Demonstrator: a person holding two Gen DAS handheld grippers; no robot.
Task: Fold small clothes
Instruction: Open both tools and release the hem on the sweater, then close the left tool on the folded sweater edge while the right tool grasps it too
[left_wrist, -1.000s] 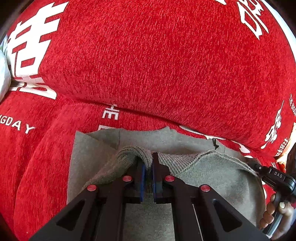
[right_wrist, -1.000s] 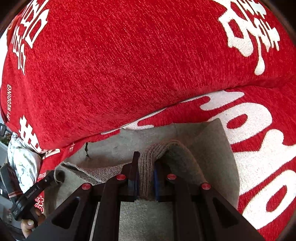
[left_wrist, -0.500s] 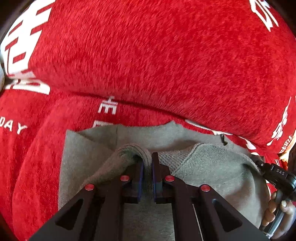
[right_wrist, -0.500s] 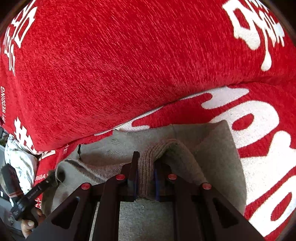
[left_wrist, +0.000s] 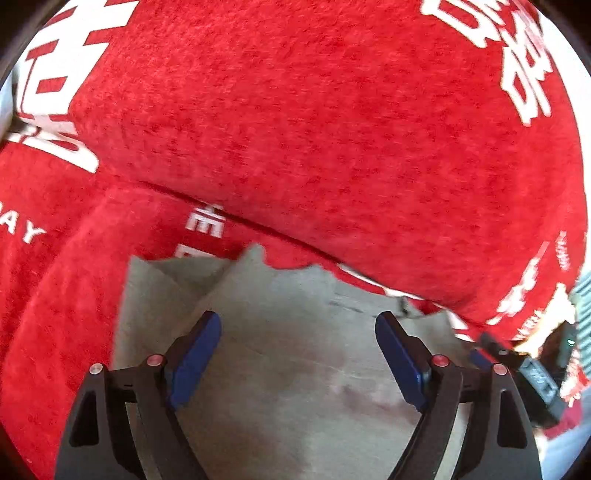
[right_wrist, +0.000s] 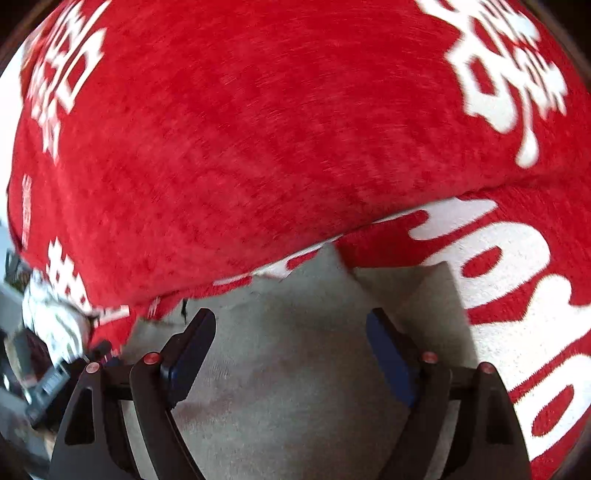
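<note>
A grey knit garment (left_wrist: 295, 354) lies flat on the red seat cushion, folded over itself, its far edge against the backrest. My left gripper (left_wrist: 298, 332) is open and empty just above the garment's left part. The garment also shows in the right wrist view (right_wrist: 291, 350), where my right gripper (right_wrist: 291, 328) is open and empty above its right part. The other gripper shows at the right edge of the left wrist view (left_wrist: 532, 373) and at the left edge of the right wrist view (right_wrist: 48, 380).
A red sofa backrest (left_wrist: 314, 122) with white lettering rises right behind the garment. The red seat cover (right_wrist: 524, 295) with large white letters extends on both sides. A white cloth (right_wrist: 51, 321) lies at the far left in the right wrist view.
Both grippers have opened and let go of the grey garment's ribbed edge. The garment has dropped flat onto its lower layer. Both grippers have shifted slightly.
</note>
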